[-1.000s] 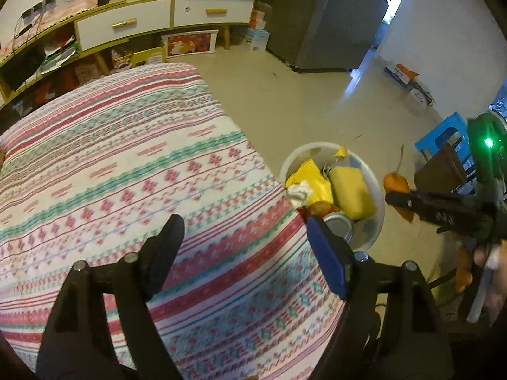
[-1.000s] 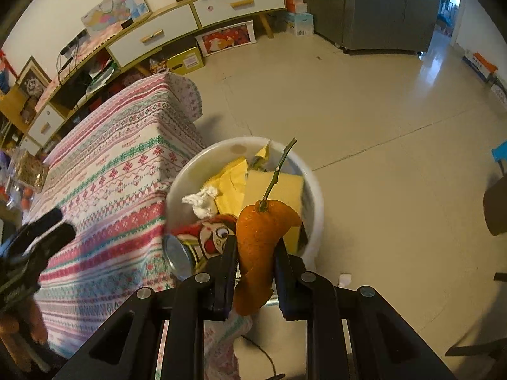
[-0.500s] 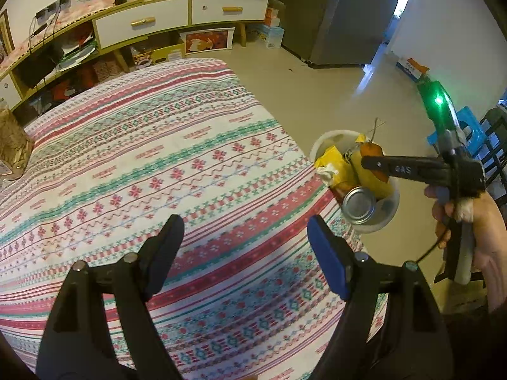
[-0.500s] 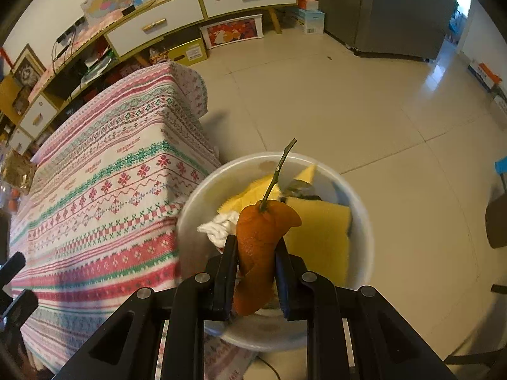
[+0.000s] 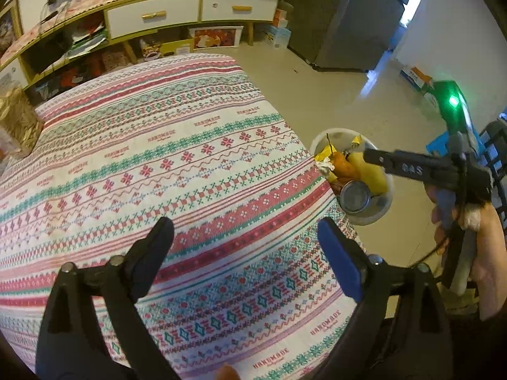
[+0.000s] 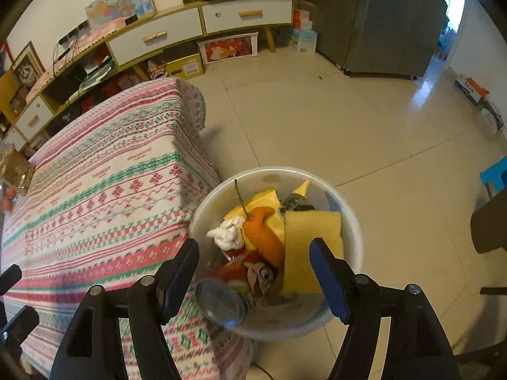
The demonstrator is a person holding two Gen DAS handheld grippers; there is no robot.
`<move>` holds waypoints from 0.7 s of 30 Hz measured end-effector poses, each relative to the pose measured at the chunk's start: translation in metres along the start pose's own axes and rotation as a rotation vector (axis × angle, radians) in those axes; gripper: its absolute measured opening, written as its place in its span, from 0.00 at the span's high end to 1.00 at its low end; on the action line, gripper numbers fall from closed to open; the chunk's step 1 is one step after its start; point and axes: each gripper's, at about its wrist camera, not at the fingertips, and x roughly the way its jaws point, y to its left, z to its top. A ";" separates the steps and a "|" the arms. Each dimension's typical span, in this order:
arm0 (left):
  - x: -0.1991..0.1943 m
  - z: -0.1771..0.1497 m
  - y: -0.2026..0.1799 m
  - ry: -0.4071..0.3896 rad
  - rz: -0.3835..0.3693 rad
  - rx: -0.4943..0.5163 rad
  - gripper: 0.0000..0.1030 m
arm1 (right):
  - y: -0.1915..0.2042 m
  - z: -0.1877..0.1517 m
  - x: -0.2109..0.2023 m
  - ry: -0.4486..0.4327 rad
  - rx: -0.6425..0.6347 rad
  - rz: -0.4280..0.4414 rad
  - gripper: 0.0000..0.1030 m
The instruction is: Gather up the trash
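The right tool (image 6: pixel 255 274) has just been opening and hangs wide and empty over the bin (image 6: pixel 350 221) beside the desk's right edge; the orange peel (image 6: pixel 264 236) lies inside, directly below. The left tool (image 5: pixel 244 253) gapes empty.

The left wrist camera sits on the left gripper (image 5: pixel 245 255) and looks steeply down, close over the table (image 5: pixel 133 171). The right wrist camera sits on the right gripper (image 6: pixel 255 270) and looks steeply down into the white bin (image 6: pixel 350 221) on the floor, very near. Both views show the table, the bin (image 5: pixel 378 212) and the cabinet (image 5: pixel 152 15) by the far wall.
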 end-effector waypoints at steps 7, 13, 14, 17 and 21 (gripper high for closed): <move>-0.023 -0.015 -0.002 -0.033 0.056 -0.066 0.03 | 0.004 -0.027 -0.045 -0.034 0.013 0.006 0.21; -0.039 -0.034 -0.005 -0.027 0.119 -0.079 0.01 | 0.010 -0.056 -0.087 -0.089 -0.018 0.021 0.17; -0.042 -0.038 -0.005 -0.029 0.129 -0.079 0.01 | 0.011 -0.060 -0.090 -0.094 -0.024 0.024 0.17; -0.052 -0.047 -0.008 -0.042 0.158 -0.065 0.01 | 0.015 -0.076 -0.104 -0.117 -0.043 0.014 0.16; -0.069 -0.061 -0.008 -0.087 0.214 -0.069 0.01 | 0.024 -0.096 -0.123 -0.170 -0.096 -0.007 0.15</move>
